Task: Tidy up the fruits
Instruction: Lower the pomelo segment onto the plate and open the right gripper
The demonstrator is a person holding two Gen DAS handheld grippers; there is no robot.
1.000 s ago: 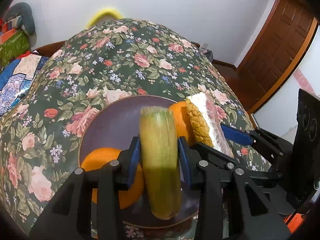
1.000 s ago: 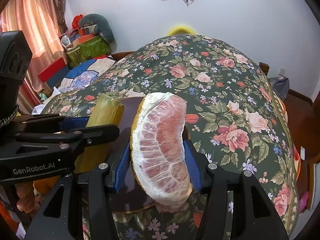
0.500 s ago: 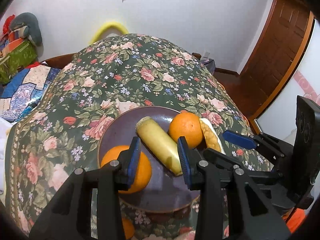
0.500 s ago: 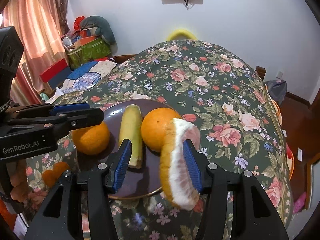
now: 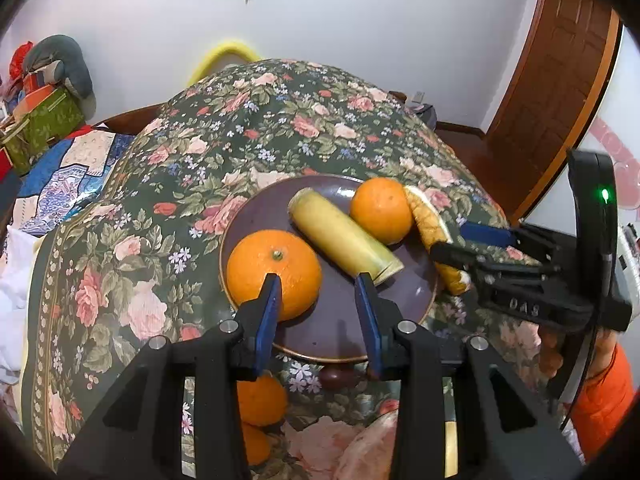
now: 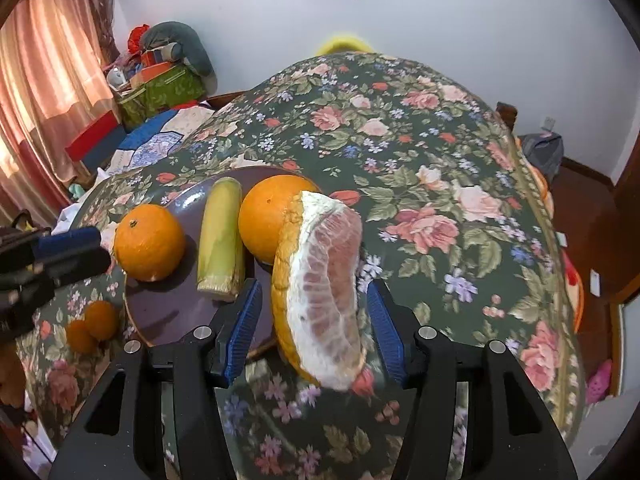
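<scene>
Pink pomelo flesh (image 6: 326, 280) shows only from the right claw (image 6: 314, 320); both claws (image 5: 318, 312) gape.

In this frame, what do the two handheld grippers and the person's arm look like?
Both are matte black plastic frames with silver screws and ribbed blue finger pads: the left gripper and the right gripper. The right one's body shows a lit green LED and embossed lettering. An orange sleeve covers the person's right arm.
</scene>
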